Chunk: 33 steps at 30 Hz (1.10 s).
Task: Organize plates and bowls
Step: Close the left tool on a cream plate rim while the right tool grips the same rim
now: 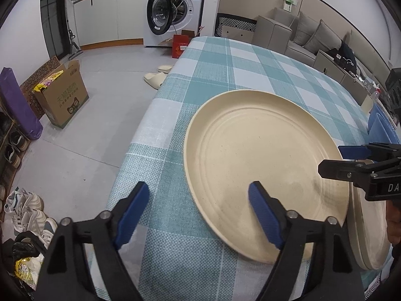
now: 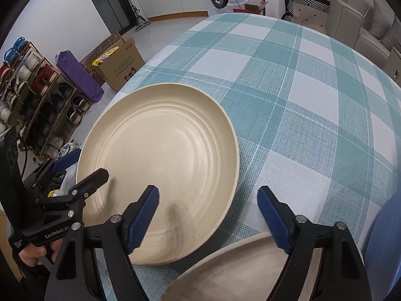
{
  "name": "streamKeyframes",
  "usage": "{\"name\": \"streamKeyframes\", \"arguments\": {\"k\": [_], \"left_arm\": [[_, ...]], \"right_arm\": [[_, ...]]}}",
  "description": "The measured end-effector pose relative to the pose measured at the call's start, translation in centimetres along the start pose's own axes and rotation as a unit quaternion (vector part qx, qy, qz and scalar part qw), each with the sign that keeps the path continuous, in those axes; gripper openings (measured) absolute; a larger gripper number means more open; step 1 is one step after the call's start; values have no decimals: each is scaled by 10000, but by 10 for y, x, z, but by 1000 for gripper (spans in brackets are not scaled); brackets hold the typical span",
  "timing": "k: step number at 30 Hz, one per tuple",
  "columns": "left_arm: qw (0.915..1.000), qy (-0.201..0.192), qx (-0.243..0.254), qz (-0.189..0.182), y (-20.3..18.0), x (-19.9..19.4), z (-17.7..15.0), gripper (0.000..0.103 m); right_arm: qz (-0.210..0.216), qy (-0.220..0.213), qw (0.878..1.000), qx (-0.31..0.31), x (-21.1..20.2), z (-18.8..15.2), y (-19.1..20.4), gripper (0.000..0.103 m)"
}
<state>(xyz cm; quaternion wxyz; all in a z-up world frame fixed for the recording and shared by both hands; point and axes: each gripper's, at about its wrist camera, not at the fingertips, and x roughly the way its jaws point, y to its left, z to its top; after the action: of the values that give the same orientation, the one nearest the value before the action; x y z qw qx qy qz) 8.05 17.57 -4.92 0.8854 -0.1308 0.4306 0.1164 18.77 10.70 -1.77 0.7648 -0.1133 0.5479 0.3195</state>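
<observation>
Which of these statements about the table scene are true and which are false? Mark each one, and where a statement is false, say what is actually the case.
1. The large cream plate lies flat on a teal and white checked tablecloth. True.
2. The left gripper is clamped shut on a bowl. False: its jaws stand apart, one finger over the cloth and one over the plate, and no bowl is between them.
3. The washing machine door is open. True.
4. The right gripper holds a blue cup. False: its jaws are apart with nothing held between them.
5. A second cream plate lies near the first. True.
</observation>
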Motion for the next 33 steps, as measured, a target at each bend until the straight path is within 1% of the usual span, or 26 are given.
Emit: {"name": "streamKeyframes", "arguments": {"k": [1, 3, 4, 6, 9, 10, 12, 19, 21, 25, 26, 29, 33], "left_arm": [[10000, -1, -9, -14, 0, 0, 0, 77], [10000, -11, -21, -38, 1, -1, 0, 73], [10000, -10, -28, -49, 2, -1, 0, 69], [10000, -16, -30, -48, 2, -1, -1, 66], [10000, -19, -30, -50, 3, -3, 0, 61], [10000, -18, -28, -45, 2, -2, -1, 60], [10000, -15, -19, -49, 2, -2, 0, 59], [10000, -5, 40, 30, 1, -3, -1, 55], [10000, -6, 59, 27, 1, -3, -1, 50], [9999, -1, 101, 4, -1, -3, -1, 42], [9999, 5, 113, -7, -1, -4, -1, 40], [9999, 13, 162, -49, -3, -4, -1, 35], [9997, 1, 250, -69, -7, -6, -2, 32]], "right_arm": [[-2, -11, 10000, -14, 0, 0, 0, 81], [-10, -25, 10000, -24, -1, -1, 0, 79], [3, -29, 10000, -25, -2, -1, -1, 79], [31, -39, 10000, -32, -3, -2, 0, 75], [0, -55, 10000, -62, -4, -5, 0, 72], [-8, -61, 10000, -77, -5, -5, 1, 71], [-27, -61, 9999, -101, -5, -5, 2, 65], [-135, -115, 9998, -119, -7, -8, 1, 57], [-140, -123, 9998, -98, -8, -9, 0, 53], [-141, -136, 9997, -136, -8, -11, 1, 48], [-134, -132, 9997, -150, -8, -12, 2, 45], [-118, -118, 9996, -210, -7, -13, 6, 40], [-279, -150, 9991, -299, -6, -14, 10, 37]]}}
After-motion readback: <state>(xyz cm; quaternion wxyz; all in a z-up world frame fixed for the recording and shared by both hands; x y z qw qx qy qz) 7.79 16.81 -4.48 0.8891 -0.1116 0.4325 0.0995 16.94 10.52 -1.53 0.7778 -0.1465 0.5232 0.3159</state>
